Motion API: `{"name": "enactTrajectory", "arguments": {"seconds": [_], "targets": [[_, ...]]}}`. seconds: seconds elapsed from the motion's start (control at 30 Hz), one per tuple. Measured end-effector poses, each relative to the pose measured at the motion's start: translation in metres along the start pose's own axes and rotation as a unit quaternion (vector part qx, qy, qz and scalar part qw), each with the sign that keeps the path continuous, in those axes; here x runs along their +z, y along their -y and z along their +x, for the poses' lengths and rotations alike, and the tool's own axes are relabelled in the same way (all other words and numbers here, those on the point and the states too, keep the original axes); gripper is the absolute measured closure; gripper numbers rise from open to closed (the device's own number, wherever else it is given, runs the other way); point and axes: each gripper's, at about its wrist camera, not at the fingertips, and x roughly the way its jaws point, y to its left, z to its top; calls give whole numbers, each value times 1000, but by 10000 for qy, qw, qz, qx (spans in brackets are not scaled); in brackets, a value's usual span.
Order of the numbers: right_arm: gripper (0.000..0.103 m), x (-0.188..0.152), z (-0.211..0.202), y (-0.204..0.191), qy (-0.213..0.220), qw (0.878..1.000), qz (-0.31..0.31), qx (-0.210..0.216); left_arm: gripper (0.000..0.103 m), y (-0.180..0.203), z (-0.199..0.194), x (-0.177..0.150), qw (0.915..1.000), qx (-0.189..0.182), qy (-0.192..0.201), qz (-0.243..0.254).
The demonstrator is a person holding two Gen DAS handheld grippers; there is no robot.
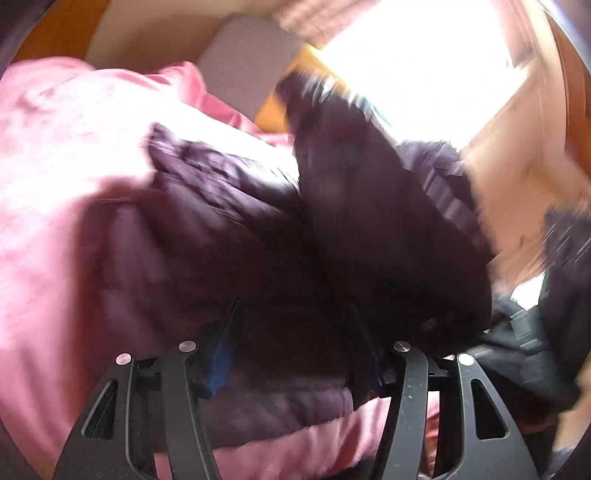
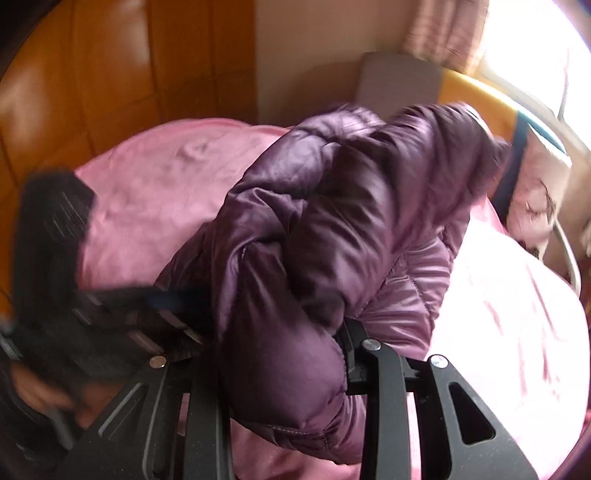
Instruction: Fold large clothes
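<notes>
A dark purple puffer jacket (image 1: 258, 229) lies bunched on a pink bed sheet (image 1: 62, 166). In the left wrist view my left gripper (image 1: 293, 339) is shut on a thick fold of it, and the padding fills the gap between the blue pads (image 1: 221, 343). The right wrist view shows the jacket (image 2: 332, 206) heaped up and lifted, with my right gripper (image 2: 280, 332) shut on a puffy fold. One of its fingers is hidden under the fabric. The left gripper (image 2: 110, 306) appears there blurred at the left, against the jacket's edge.
An orange wooden cupboard (image 2: 110, 66) stands behind the bed. A grey cushion (image 2: 399, 77) and a yellow board (image 2: 476, 88) are at the bed's head. There is a bright window with a curtain (image 2: 443, 33) at the right, and a patterned pillow (image 2: 535, 199) by the rail.
</notes>
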Motion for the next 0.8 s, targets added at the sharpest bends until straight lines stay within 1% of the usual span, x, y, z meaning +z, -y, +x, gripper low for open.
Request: {"name": "enactTrajectory", "arguments": {"seconds": [0.07, 0.1, 0.13, 0.17, 0.2, 0.23, 0.27, 0.3, 0.33, 0.37, 0.4, 0.43, 0.5, 0.57, 0.6, 0.63, 0.67, 0.7, 0.73, 0.77, 0.8], "targets": [[74, 2, 9, -9, -17, 9999, -126, 19, 46, -20, -30, 4, 9992, 212, 308, -162], [73, -2, 11, -8, -2, 9998, -195, 10, 46, -28, -40, 6, 9987, 191, 397, -261], [73, -8, 10, -11, 20, 9996, -291, 4, 46, -38, -52, 9, 9979, 2, 485, -426], [72, -12, 12, -17, 30, 9991, -415, -6, 43, -42, -60, 12, 9970, -129, 559, -512], [71, -14, 12, -25, 33, 9986, -523, -14, 37, -43, -64, 14, 9965, -174, 616, -533], [69, -15, 15, -32, 48, 9982, -603, -15, 34, -41, -68, 16, 9962, -233, 669, -510], [68, -15, 20, -35, 77, 9980, -633, 5, 33, -36, -69, 20, 9958, -415, 674, -469], [66, -17, 23, -39, 104, 9977, -663, 27, 27, -32, -70, 25, 9946, -652, 657, -474], [63, -19, 26, -42, 141, 9976, -683, 57, 23, -30, -72, 29, 9932, -822, 651, -499], [62, -22, 27, -44, 193, 9974, -694, 77, 20, -26, -70, 38, 9913, -1015, 654, -524], [58, -25, 28, -46, 245, 9972, -704, 103, 20, -23, -67, 47, 9903, -1111, 650, -519], [55, -28, 26, -44, 297, 9970, -696, 158, 20, -18, -64, 55, 9896, -1187, 630, -507], [53, -31, 25, -41, 405, 9968, -633, 277, 14, -13, -55, 67, 9901, -1239, 456, -485], [46, -33, 21, -36, 516, 9959, -560, 479, 14, -12, -36, 77, 9933, -1019, 173, -522], [41, -37, 18, -33, 558, 9953, -540, 573, 15, -13, -29, 80, 9939, -946, 4, -561], [38, -39, 16, -31, 592, 9948, -551, 614, 15, -13, -15, 83, 9934, -911, -224, -653], [37, -38, 18, -34, 624, 9941, -580, 666, 25, -16, -9, 84, 9928, -909, -333, -703], [34, -39, 16, -32, 655, 9933, -567, 766, 45, -15, 1, 84, 9924, -868, -481, -728], [30, -39, 15, -30, 669, 9922, -532, 908, 57, -14, 10, 86, 9930, -677, -634, -738], [28, -40, 8, -22, 659, 9899, -454, 1170, 75, -15, 15, 84, 9931, -577, -691, -754], [26, -39, 3, -14, 640, 9860, -310, 1510, 83, -16, 18, 85, 9930, -536, -700, -786]]}}
